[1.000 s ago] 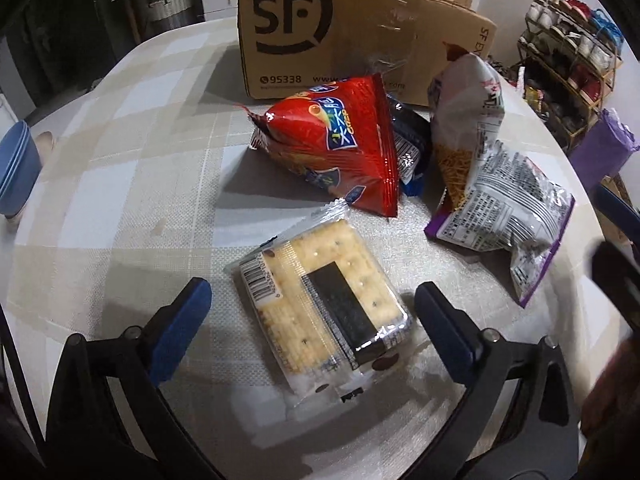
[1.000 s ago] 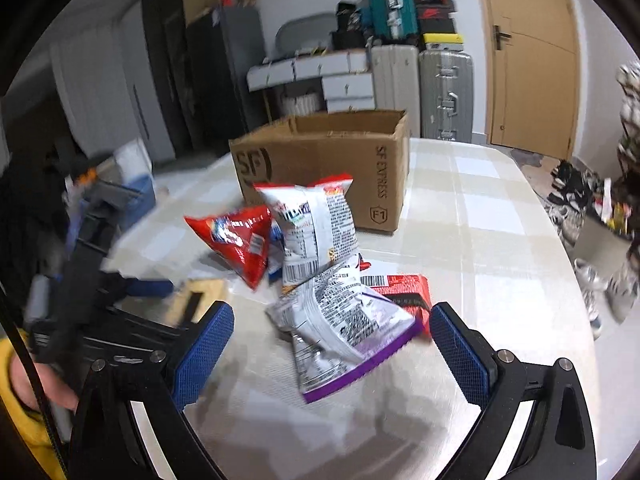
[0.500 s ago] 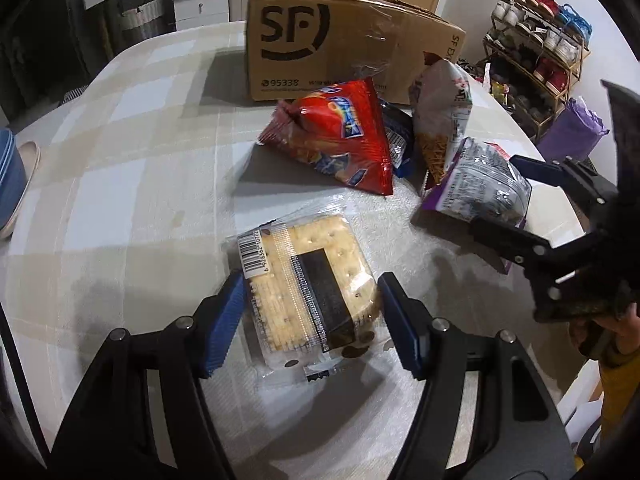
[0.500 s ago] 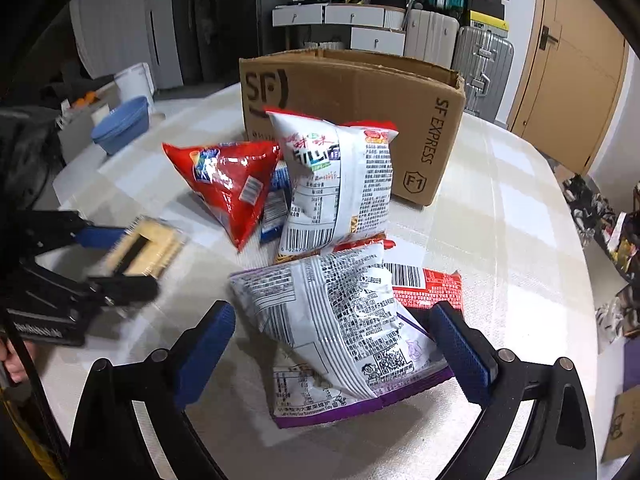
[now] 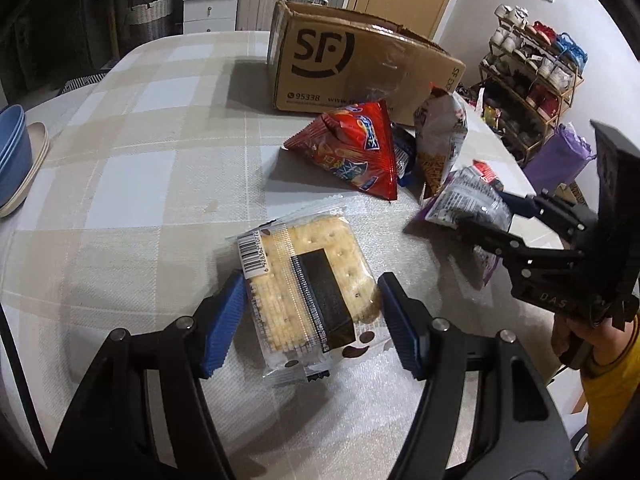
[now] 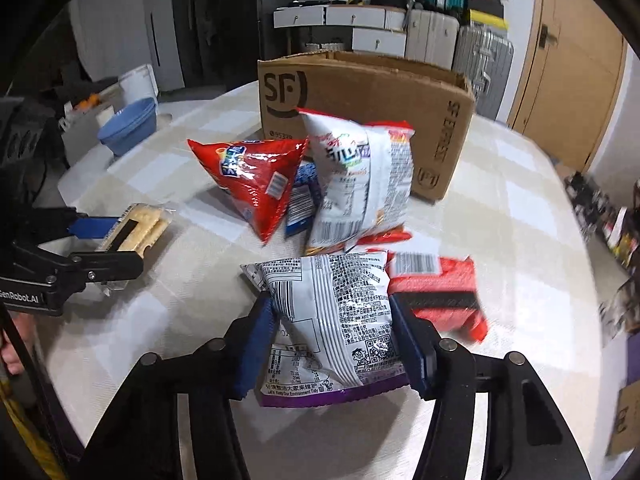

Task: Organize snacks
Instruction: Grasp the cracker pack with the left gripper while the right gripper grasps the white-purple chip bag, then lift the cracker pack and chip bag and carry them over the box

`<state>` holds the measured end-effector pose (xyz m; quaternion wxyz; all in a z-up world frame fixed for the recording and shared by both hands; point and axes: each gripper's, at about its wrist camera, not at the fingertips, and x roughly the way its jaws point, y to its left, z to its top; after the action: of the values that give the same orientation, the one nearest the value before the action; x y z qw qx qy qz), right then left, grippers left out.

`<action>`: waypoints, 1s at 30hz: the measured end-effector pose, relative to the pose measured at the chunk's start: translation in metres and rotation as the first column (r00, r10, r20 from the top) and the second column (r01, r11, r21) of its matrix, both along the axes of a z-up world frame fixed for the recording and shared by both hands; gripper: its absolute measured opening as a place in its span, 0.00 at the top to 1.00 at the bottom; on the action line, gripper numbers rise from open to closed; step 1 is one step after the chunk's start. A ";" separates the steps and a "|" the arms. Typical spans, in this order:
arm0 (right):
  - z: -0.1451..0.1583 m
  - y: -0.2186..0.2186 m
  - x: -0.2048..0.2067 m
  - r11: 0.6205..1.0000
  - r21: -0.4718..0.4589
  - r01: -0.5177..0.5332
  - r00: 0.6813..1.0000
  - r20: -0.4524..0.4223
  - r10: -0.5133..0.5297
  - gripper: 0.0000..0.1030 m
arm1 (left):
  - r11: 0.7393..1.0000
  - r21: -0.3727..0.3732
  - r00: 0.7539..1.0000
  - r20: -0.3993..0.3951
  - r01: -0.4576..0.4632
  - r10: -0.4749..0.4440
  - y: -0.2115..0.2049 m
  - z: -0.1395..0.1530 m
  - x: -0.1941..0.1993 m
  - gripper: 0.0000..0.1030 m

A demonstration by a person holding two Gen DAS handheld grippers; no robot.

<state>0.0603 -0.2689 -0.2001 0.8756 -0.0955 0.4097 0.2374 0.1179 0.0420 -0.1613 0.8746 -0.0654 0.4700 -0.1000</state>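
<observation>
Left fingers (image 5: 240, 316) clamp cracker pack (image 5: 308, 284); carton (image 5: 352, 72) reads "SF", apparently "95338".

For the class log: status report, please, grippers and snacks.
Left gripper clamps cracker pack. Right gripper jaws just closed on purple-edged bag. Cardboard box open, path clear.

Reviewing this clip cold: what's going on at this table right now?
A person with two handheld grippers is sorting snacks. The left gripper is shut on a clear-wrapped cracker pack; the right gripper, whose jaws have just been closing, pinches a silver-and-purple snack bag. Other bags lie on the table before an open cardboard box.
</observation>
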 end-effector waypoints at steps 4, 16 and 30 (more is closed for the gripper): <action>0.002 -0.007 -0.003 0.994 0.103 0.036 0.998 -0.047 -0.031 0.45 | 1.000 -0.013 1.000 0.020 -0.008 0.008 0.013 0.000 -0.024 0.38; 0.022 -0.039 -0.020 0.887 0.443 0.130 0.986 -0.153 -0.067 0.45 | 0.999 -0.040 0.998 0.062 0.002 0.000 0.030 0.005 -0.058 0.38; 0.065 -0.047 -0.058 0.833 0.548 0.076 0.997 -0.043 -0.062 0.45 | 0.999 -0.015 0.992 0.121 0.040 -0.038 0.021 0.036 -0.078 0.38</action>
<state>0.0020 -0.3162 -0.1349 0.8693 0.1769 0.3380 0.3143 0.0397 0.0635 -0.1255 0.8986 -0.0578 0.4166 -0.1250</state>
